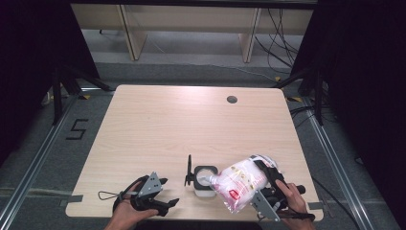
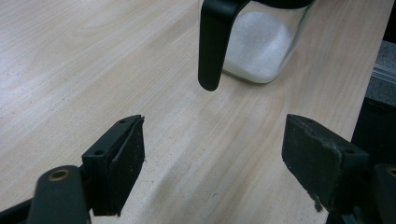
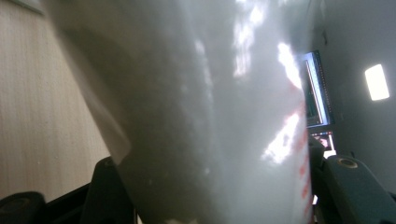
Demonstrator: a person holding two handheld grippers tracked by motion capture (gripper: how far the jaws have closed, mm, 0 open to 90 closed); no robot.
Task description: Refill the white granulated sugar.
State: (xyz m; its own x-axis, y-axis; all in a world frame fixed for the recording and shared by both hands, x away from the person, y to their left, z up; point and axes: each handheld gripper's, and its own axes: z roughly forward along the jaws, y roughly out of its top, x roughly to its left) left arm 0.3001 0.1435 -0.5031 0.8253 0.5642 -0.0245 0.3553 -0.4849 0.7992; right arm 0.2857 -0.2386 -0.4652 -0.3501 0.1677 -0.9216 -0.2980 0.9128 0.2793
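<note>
Right gripper [image 1: 258, 178] clamped on plastic bag [image 1: 239, 184] of white granules, bag tilted, open end over glass jar [image 1: 205, 181]. Jar on worktop [image 1: 191, 124] near front edge, partly filled with white granules, black handle [image 2: 212, 42] facing left gripper. Left gripper [image 2: 212, 154] spread wide, empty, resting low on worktop beside jar, not touching it.

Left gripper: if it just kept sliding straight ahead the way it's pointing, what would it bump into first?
Probably the black handle of the glass jar of white powder, which stands ahead of the open left gripper; bare table lies between.
</note>
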